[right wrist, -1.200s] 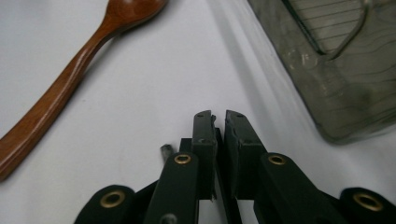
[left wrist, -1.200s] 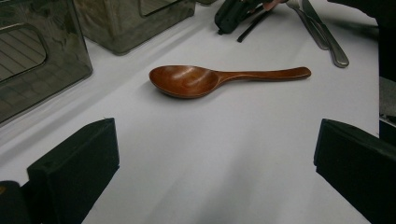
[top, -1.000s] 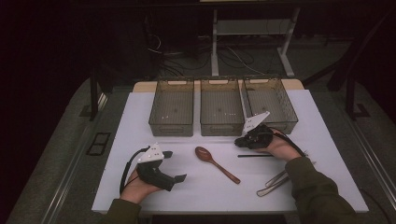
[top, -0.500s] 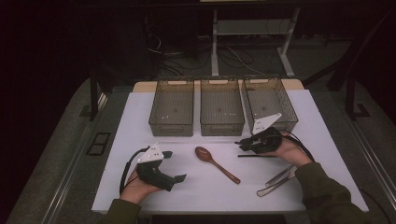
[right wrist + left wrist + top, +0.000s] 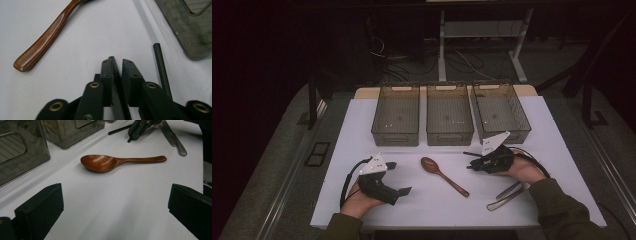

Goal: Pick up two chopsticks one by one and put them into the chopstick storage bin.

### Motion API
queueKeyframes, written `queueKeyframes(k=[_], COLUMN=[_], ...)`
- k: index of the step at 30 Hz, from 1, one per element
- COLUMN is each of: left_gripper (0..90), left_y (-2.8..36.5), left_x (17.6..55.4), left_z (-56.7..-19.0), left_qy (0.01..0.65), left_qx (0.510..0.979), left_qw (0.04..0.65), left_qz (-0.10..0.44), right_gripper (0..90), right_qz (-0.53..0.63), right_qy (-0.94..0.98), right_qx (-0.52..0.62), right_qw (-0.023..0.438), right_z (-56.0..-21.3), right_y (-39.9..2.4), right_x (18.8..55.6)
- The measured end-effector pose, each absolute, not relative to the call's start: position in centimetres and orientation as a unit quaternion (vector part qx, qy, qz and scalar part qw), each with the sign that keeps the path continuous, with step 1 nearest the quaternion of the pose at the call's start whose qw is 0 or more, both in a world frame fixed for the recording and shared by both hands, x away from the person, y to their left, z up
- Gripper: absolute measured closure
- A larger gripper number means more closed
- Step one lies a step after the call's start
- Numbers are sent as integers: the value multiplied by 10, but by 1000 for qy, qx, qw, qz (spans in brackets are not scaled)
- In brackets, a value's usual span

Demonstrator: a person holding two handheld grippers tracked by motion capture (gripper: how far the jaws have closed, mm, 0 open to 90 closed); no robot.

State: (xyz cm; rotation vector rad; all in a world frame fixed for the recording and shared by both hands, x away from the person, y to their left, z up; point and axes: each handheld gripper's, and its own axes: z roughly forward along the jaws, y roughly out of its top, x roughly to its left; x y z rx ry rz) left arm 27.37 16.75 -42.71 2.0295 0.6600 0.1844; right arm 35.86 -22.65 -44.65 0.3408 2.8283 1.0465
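My right gripper (image 5: 471,166) lies low on the white table (image 5: 362,125), pointing left. Its jaws (image 5: 117,58) have just been closing and now stand almost together on a thin black chopstick (image 5: 115,72). A second black chopstick (image 5: 161,70) (image 5: 472,154) lies loose on the table just beyond it. The brown wooden spoon (image 5: 444,176) (image 5: 105,162) rests mid-table between the hands, and its handle end (image 5: 47,42) is near the right jaws. Facing the spoon, my left gripper (image 5: 398,177) (image 5: 115,205) sits open and empty at the front left.
Three smoky clear bins (image 5: 395,136) (image 5: 450,135) (image 5: 507,134) stand in a row at the back of the table. Metal tongs (image 5: 507,194) (image 5: 175,140) lie at the front right, by the right forearm.
The right gripper slid a little to the right, then came back and nearer to me, down by the chopsticks. The left gripper and the spoon have not moved.
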Motion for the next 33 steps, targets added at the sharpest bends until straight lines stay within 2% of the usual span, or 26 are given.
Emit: queueKeyframes(k=[9, 19, 29, 33], left_gripper=[0, 0, 0, 0], left_y=[167, 167, 168, 169], left_x=[274, 274, 274, 274], left_z=[-427, -427, -427, -427], left_qy=[270, 270, 269, 269], left_qx=[832, 832, 831, 832], left_qw=[478, 480, 480, 480], left_qz=[75, 75, 75, 75], right_gripper=[830, 832, 837, 811], right_qz=[357, 342, 355, 358], right_qy=[925, 920, 912, 910], right_qx=[120, 180, 195, 202], right_qw=[60, 71, 63, 57], right_z=[-444, -444, -442, -444], right_y=[-220, -183, -157, -158], right_x=[368, 380, 383, 383])
